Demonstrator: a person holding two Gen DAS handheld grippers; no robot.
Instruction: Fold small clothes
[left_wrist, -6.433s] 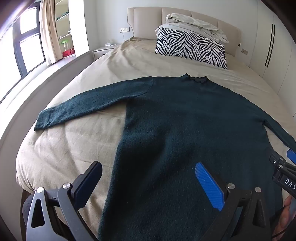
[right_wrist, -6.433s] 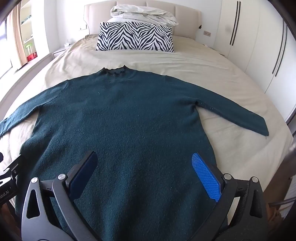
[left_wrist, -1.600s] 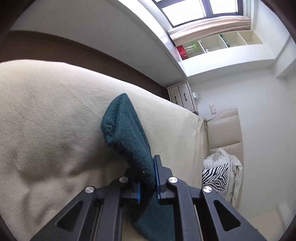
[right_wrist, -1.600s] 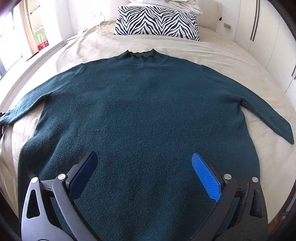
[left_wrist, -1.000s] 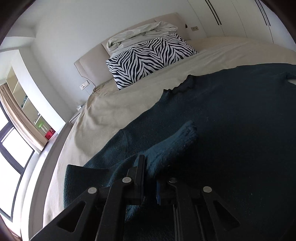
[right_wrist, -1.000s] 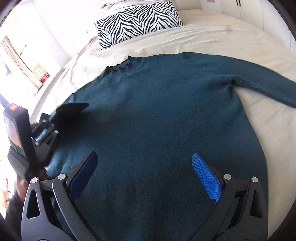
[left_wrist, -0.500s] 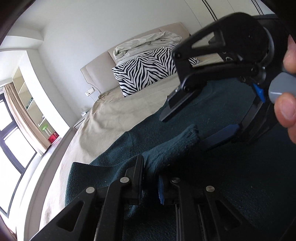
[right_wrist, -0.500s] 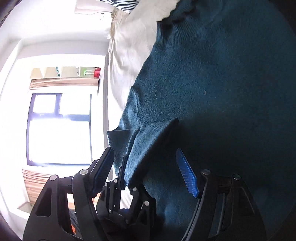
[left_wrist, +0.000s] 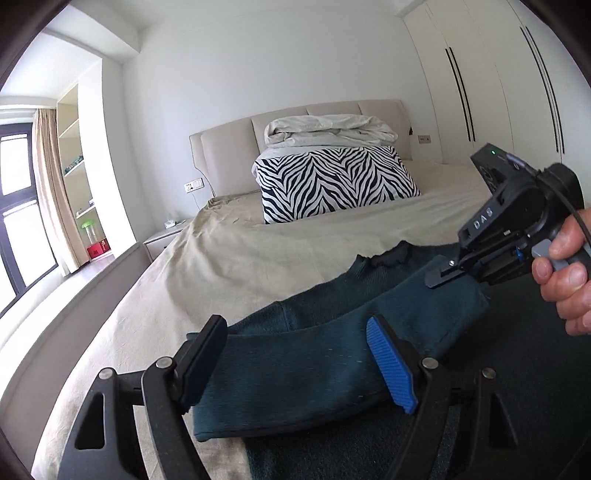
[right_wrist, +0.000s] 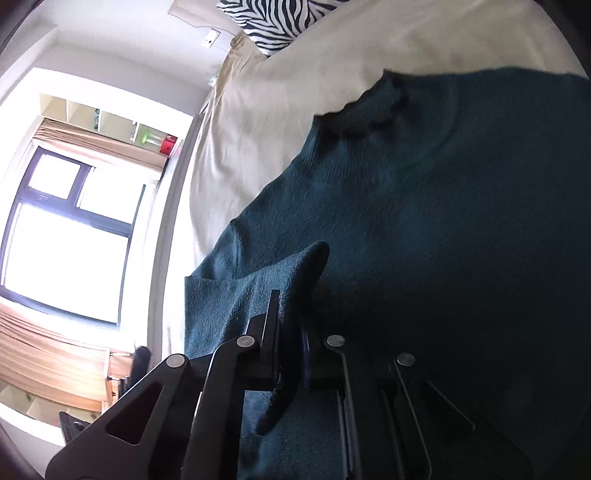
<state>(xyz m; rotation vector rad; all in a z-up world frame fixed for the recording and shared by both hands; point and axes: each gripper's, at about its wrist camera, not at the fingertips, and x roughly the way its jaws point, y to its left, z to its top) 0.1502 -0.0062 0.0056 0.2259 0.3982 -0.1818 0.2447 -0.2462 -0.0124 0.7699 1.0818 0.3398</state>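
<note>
From the left wrist view, a dark teal sweater (left_wrist: 517, 387) of fuzzy knit lies flat on the beige, lightly creased bed (left_wrist: 240, 266). Its left sleeve (left_wrist: 332, 354) is folded inward across the body. The left gripper (left_wrist: 306, 365) has just been opening; its fingers stand wide on either side of the sleeve, one pad ribbed blue plastic, the other black, neither pressing the cloth. The right gripper (left_wrist: 443, 275), black plastic lettered "DAS", pinches the sleeve's cuff end, held by a hand (left_wrist: 565, 273). A zebra-striped pillow (left_wrist: 336, 181) sits against the padded headboard.

From the right wrist view, the right gripper (right_wrist: 290, 332) has just been closing and its fingers are clamped narrowly on the cuff (right_wrist: 295, 273), above the sweater's body (right_wrist: 443, 221); the scalloped collar (right_wrist: 373, 110) lies beyond.
</note>
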